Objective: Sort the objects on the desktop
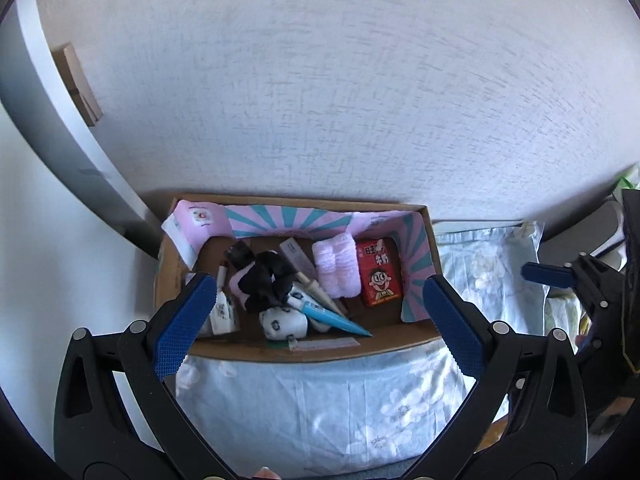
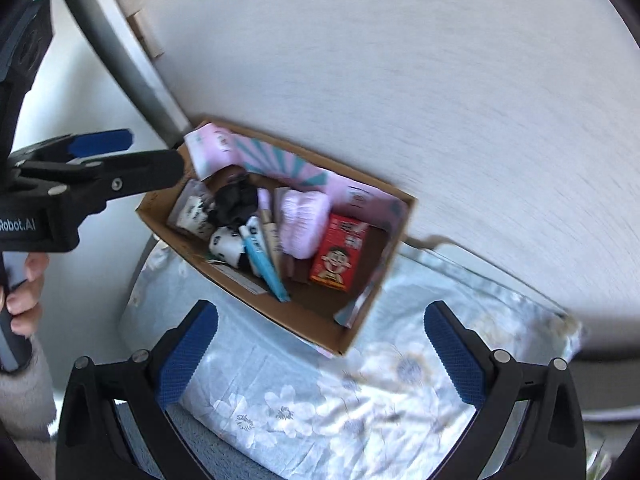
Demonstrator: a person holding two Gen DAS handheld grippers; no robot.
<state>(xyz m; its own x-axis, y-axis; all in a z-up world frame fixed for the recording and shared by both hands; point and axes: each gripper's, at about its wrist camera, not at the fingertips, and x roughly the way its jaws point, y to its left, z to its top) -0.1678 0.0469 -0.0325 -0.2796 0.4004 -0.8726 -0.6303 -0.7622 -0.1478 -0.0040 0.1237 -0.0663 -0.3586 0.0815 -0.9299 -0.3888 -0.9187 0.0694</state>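
Observation:
An open cardboard box (image 1: 434, 236) stands against the wall and holds a red milk carton (image 1: 378, 272), a pink towel (image 1: 338, 266), a black scrunchie (image 1: 266, 280), a blue pen (image 1: 334, 318) and a white panda-print roll (image 1: 284, 322). My left gripper (image 1: 316, 320) is open and empty, its pads either side of the box's front. In the right wrist view the box (image 2: 384, 280) is seen at an angle with the carton (image 2: 338, 254) and the pen (image 2: 266, 266) inside. My right gripper (image 2: 320, 354) is open and empty, in front of the box above the cloth.
A pale blue floral cloth (image 1: 320, 400) covers the surface under and in front of the box; it also shows in the right wrist view (image 2: 360, 392). A textured white wall (image 1: 340, 80) rises behind. A grey curved frame (image 1: 52, 120) stands at the left.

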